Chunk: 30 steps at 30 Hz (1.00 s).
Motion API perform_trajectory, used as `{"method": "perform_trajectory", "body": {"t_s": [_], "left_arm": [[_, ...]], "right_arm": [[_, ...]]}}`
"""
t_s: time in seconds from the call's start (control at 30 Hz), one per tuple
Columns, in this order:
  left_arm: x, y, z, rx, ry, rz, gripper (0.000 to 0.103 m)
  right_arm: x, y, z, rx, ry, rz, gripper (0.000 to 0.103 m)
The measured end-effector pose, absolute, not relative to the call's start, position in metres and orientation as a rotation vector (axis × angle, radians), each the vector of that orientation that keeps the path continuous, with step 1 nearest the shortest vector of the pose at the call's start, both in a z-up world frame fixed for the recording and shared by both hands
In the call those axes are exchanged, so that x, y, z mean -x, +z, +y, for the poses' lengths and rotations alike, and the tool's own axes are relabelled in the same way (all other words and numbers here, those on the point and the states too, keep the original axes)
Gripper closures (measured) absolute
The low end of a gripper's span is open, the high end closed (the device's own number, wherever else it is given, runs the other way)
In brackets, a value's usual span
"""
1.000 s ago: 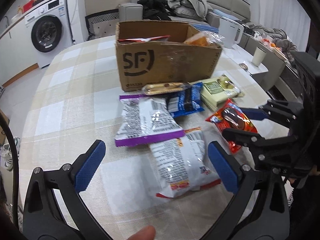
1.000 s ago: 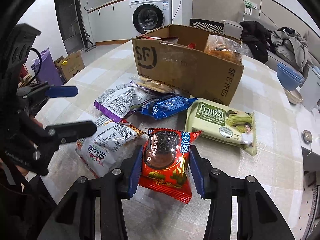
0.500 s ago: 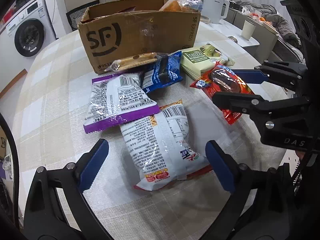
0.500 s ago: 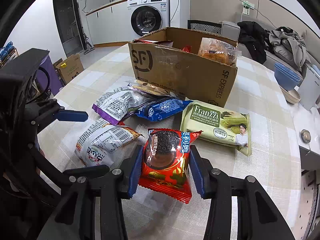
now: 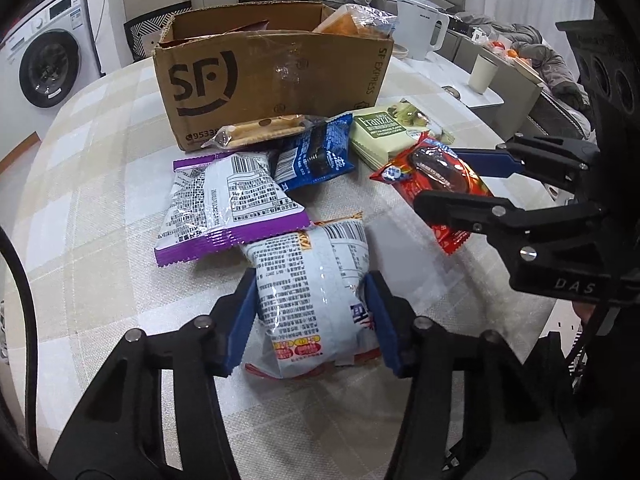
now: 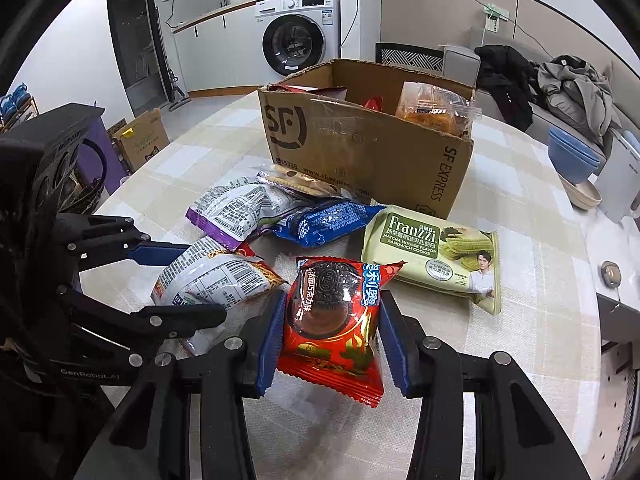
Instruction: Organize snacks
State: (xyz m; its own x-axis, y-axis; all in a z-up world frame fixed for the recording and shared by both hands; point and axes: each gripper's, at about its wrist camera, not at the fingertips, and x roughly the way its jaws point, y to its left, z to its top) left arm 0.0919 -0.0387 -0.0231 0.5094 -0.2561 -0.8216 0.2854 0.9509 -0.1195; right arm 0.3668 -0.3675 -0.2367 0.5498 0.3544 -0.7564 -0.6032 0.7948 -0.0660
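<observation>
Round table point(image 6: 532, 208), pale checked cloth. Cardboard box point(image 6: 360, 152) toward far edge, snacks inside. Loose packets before box, mid-table. Left gripper point(image 5: 312, 312) just closed, pads pinching white snack bag point(image 5: 316, 292) near front edge. Right gripper point(image 6: 328, 336) clamped on red cookie packet point(image 6: 332, 320), just right of white bag. Washing machine point(image 6: 298, 40) at back wall; sofa point(image 6: 560, 92) heaped with clothes at right.

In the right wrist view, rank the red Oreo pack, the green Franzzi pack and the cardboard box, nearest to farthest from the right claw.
1. Red Oreo pack: between the right claw's blue pads, gripped.
2. Green Franzzi pack: flat on the table, ahead and to the right.
3. Cardboard box: farthest, standing behind all the loose packs.
</observation>
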Motion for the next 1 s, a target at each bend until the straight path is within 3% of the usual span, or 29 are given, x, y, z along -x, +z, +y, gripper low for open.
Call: {"method": "perform_trajectory", "body": {"t_s": [1.0], "left_arm": [[-0.074,0.008,-0.036,0.028,-0.409,0.895,0.055]], "right_arm": [[-0.355,-0.209,-0.383,0.293,0.601,0.731,0.057]]}}
